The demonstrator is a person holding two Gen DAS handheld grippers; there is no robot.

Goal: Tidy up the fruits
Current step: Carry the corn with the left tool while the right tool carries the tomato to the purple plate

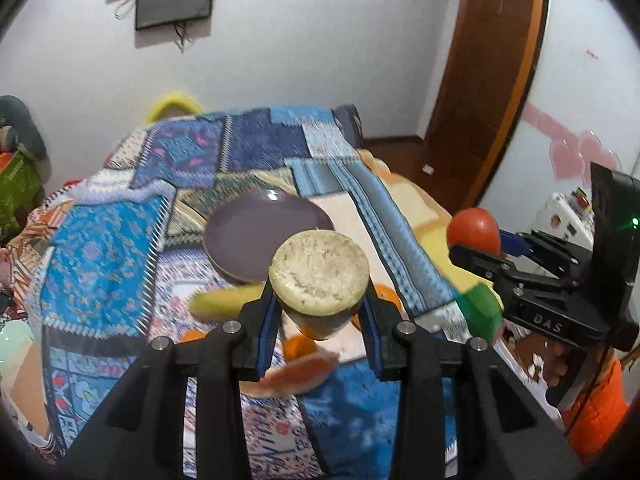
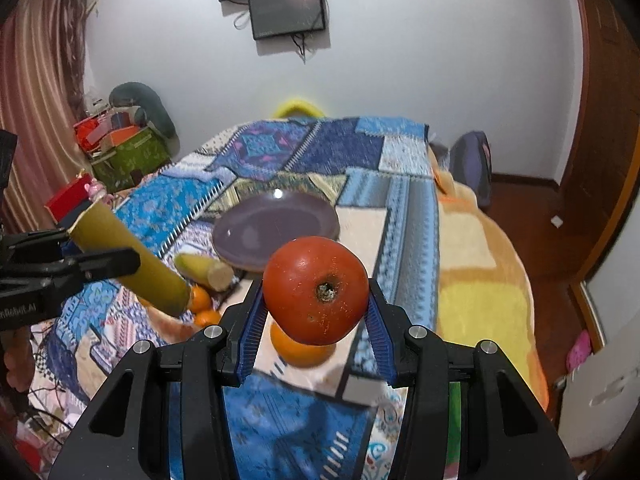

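My left gripper [image 1: 319,308] is shut on a yellow-green sugarcane piece [image 1: 319,278], seen end-on, held above the bed; it also shows in the right wrist view [image 2: 128,260]. My right gripper [image 2: 316,312] is shut on a red tomato [image 2: 316,290], also seen in the left wrist view [image 1: 474,230]. A purple plate [image 2: 276,230] lies empty on the patchwork blanket [image 2: 360,160]. A second sugarcane piece [image 2: 206,270] and several oranges [image 2: 298,350] lie in front of the plate.
A peach-coloured slice [image 1: 296,374] lies on the blanket below my left gripper. Boxes and clutter [image 2: 120,148] stand left of the bed. A wooden door [image 1: 480,80] is at the right. Monitors [image 2: 286,12] hang on the far wall.
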